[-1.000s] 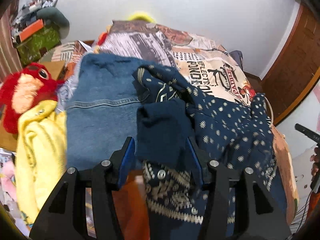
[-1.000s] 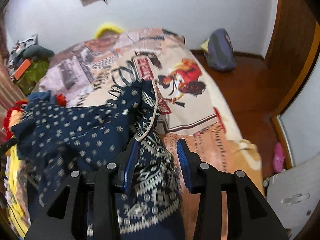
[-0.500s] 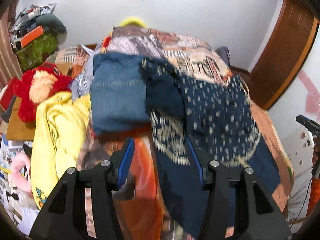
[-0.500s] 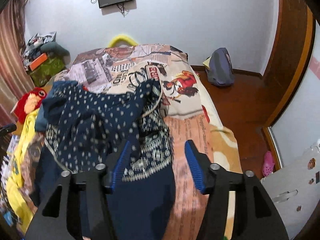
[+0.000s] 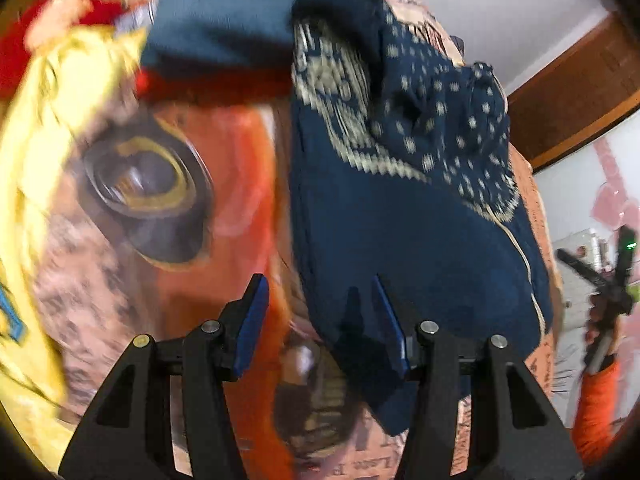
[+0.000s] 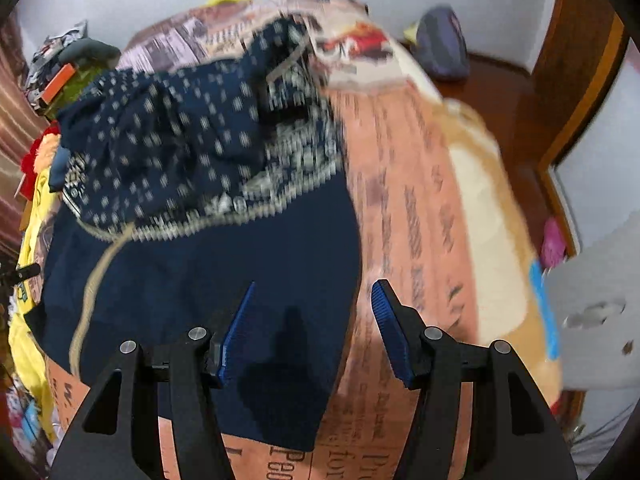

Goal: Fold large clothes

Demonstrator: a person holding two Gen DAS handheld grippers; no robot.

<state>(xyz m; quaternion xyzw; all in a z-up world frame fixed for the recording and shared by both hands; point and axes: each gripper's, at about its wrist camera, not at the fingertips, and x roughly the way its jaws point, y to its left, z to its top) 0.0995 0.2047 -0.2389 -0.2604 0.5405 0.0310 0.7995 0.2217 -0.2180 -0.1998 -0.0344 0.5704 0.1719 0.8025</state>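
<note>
Both tools have dropped from a high vantage over the bed to just above the near hem of the navy patterned sweater (image 6: 208, 280), and they have let go of the cloth they gripped a second ago. Back then the left tool (image 5: 318, 320) pinched a bunched navy fold and the right tool (image 6: 314, 320) stood at the patterned edge. Now each has its blue pads spread wide with nothing between them.

That sweater lies along the printed bedspread (image 6: 420, 220), plain navy body toward the cameras. Its dotted upper part, with the cream fair-isle band, is heaped at the far end, apparently folded back over itself. In the left view the left tool sits over the sweater's left edge: its right pad overlaps the navy cloth, while its left pad hangs over the orange print of the bedspread. In the right view the right tool straddles the sweater's right edge near the bottom corner. Whether any pad touches the fabric cannot be told through the motion blur.

Beyond the sweater, folded blue jeans (image 5: 224, 20) rest at the far left, with a yellow garment (image 5: 48, 128) and a red plush toy (image 5: 36, 36) beside them.

My reading is that one fold of the top is laid down. The spread tools at the two bottom corners suggest the hem will be taken next.
</note>
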